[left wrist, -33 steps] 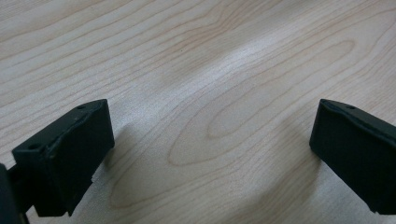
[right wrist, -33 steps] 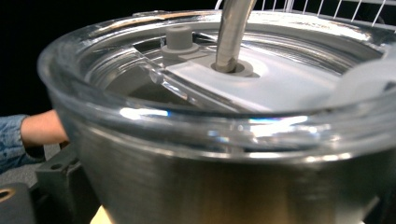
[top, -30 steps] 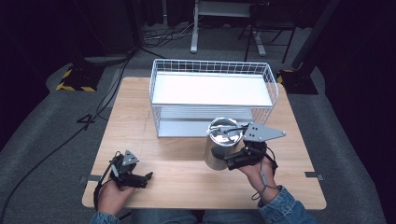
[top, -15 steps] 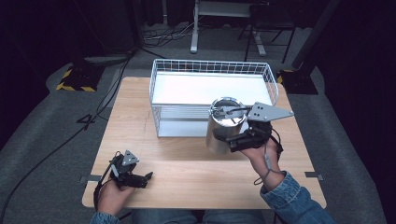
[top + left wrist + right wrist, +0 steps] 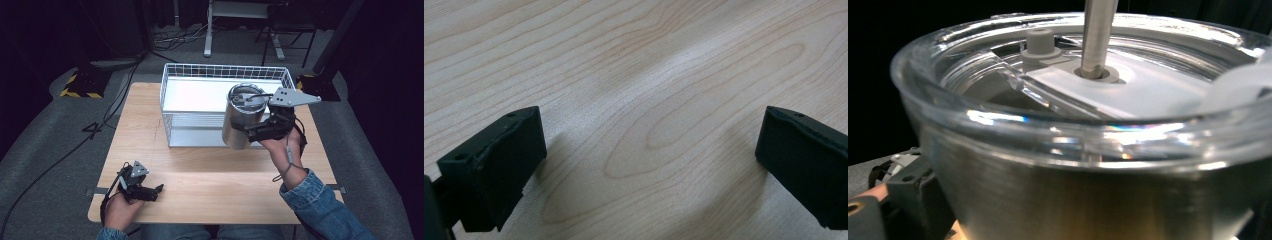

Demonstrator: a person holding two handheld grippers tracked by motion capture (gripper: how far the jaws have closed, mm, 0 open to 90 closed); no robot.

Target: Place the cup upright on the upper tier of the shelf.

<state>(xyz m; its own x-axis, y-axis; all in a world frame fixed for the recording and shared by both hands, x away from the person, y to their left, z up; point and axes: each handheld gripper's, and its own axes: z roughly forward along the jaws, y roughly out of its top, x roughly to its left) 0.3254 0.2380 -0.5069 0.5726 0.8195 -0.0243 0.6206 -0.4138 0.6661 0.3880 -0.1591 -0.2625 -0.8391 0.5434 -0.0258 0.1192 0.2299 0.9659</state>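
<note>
Right tongs are raised and clamped shut, while left tongs rest low, jaws apart.

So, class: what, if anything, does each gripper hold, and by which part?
The right gripper holds the steel tumbler, clamped around its side wall, lifted in front of the wire basket. The left gripper holds nothing; its jaws stand open.

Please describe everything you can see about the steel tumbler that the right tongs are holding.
The tumbler is a brushed-steel cylinder with a clear plastic lid and a metal straw standing through it. A small grey knob sits beside the straw. The right tongs clamp its side and hold it lifted, slightly tilted, in front of the white wire basket, above the wooden table. Whether it touches the basket cannot be told.
</note>
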